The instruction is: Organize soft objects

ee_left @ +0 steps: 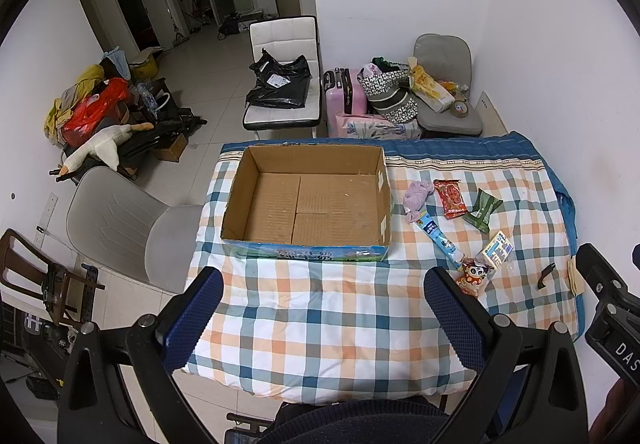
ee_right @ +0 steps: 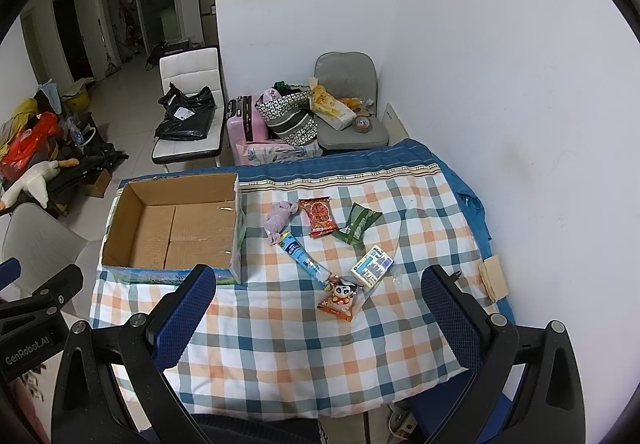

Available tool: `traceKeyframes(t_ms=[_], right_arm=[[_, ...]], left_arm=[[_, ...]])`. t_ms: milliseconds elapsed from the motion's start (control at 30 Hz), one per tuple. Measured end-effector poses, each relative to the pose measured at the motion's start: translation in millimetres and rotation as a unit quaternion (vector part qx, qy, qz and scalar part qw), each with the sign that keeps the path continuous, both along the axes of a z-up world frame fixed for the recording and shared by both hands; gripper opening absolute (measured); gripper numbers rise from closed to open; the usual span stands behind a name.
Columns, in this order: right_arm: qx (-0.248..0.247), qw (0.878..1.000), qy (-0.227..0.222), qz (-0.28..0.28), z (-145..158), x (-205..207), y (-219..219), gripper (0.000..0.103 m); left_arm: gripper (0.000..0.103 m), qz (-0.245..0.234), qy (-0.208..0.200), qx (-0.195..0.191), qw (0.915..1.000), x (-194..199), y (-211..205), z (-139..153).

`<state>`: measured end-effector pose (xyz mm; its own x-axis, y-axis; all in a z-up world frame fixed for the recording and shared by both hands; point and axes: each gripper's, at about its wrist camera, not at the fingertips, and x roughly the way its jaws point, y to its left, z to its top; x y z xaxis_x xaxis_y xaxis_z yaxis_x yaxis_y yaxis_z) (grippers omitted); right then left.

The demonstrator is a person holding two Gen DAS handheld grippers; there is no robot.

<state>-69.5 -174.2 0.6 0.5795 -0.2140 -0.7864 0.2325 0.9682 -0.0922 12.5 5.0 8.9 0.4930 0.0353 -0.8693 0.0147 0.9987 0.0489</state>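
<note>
Holding both claws wide and empty above the near edge of the checked quilt (ee_right: 280,356), I keep the left gripper (ee_left: 324,318) before the cardboard box (ee_left: 308,203), the right gripper (ee_right: 316,318) before the soft things. At its 12 o'clock lie the panda packet (ee_right: 339,298), blue tube (ee_right: 302,254) and lilac cloth (ee_right: 280,219), probably spread for easy picking. Box inside shows bare; labels are too small to read.

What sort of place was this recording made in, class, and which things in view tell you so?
Most likely a lived-in home, perhaps a dining or spare room: a table under a checked quilt, a pink suitcase and chairs heaped with bags by the wall, and a tiled hallway beyond.
</note>
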Motion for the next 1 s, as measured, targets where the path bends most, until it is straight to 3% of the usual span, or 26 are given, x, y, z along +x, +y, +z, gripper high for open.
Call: traceKeyframes(t_ms=[700, 833, 1000], right_arm=[[0.009, 1.0, 0.003, 0.002, -4.2, 4.1, -2.5, 0.103], [0.047, 0.999, 0.021, -0.008, -23.5, 20.3, -26.0, 0.103], [0.091, 0.992, 0.049, -0.067, -67.0, 53.6, -92.3, 0.103]], left_arm=[[0.103, -0.002, 0.003, -0.001, 1.0, 0.9, -1.4, -2.9], [0.103, -0.013, 0.004, -0.006, 0.9999, 19.5, -17.8, -21.1], [0.103, -0.033, 0.026, -0.009, 0.9991, 70.8, -55.8, -65.0]])
